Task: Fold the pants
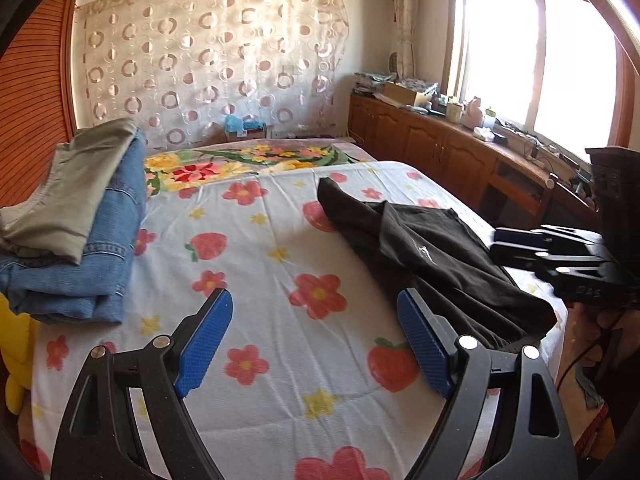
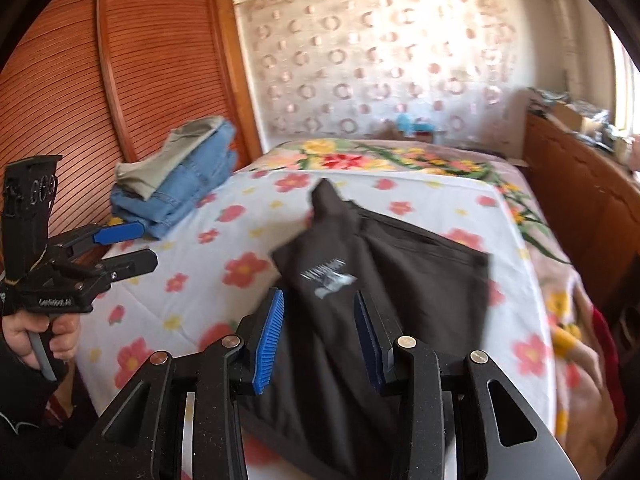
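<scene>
Black pants (image 1: 432, 256) lie crumpled on the right side of the bed; in the right wrist view they (image 2: 384, 280) show a small white logo. My left gripper (image 1: 316, 344) is open and empty above the flowered sheet, left of the pants. It also shows at the left of the right wrist view (image 2: 132, 246), held by a hand. My right gripper (image 2: 320, 336) is open, its blue pads (image 2: 270, 340) standing either side of the pants' near part, just above the cloth. Its black body shows at the right edge of the left wrist view (image 1: 560, 256).
A stack of folded blue jeans (image 1: 80, 264) with olive-grey pants (image 1: 68, 196) on top sits at the bed's left side. A wooden louvred wardrobe (image 2: 80, 80) stands left. A wooden cabinet (image 1: 440, 148) with clutter runs under the window on the right. A yellow object (image 1: 16, 360) lies at the bed's left edge.
</scene>
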{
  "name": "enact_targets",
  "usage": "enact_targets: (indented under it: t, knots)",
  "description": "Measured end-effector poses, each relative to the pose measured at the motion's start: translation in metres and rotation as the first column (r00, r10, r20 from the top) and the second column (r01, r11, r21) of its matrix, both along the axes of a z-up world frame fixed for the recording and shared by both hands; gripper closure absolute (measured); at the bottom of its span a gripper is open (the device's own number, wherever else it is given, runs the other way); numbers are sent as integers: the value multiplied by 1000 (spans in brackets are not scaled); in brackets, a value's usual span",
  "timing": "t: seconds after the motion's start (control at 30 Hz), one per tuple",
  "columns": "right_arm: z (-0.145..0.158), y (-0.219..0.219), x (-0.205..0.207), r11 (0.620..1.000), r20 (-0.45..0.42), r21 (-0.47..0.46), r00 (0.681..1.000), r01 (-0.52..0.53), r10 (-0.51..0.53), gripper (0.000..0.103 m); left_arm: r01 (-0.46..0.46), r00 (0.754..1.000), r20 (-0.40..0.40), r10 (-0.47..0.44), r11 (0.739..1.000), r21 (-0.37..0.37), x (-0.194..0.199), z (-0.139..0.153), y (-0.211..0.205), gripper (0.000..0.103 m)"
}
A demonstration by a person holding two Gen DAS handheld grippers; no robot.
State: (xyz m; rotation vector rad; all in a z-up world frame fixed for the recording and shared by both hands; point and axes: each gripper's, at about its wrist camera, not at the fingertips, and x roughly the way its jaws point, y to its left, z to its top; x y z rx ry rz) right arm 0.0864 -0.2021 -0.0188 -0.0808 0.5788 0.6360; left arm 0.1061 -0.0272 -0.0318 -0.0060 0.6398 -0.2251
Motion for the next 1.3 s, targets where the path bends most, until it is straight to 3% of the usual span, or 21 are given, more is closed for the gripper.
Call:
enact_targets:
  t: [0.37,0.63,0.73,0.8,0.9,1.3]
  knots:
    - [-14,58,53,988,-51,-108,994,-106,101,71,-23,1000,-6,23,999,-31,-1,-6,19,18]
    - [-26,74,80,972,-72,-221,996,-74,60,71,-27,999,-28,26,999,-38,-1,-16,24,18]
    - [-27,83,87,974,-84,-216,995,-73,56,73,-26,999,-38,25,999,-42,0,-20,24,18]
    - [-24,86,88,977,-91,-196,994,-80,63,88,-23,999,-43,21,999,-40,1,-22,23,18]
    - [-17,80,84,982,-80,-168,994,-86,73,98,-10,999,-50,8,999,-37,2,-24,17,18]
    - [1,37,82,989,-33,-134,998,-59,55,99,53,997,-64,-54,999,-8,23,-24,-10,18]
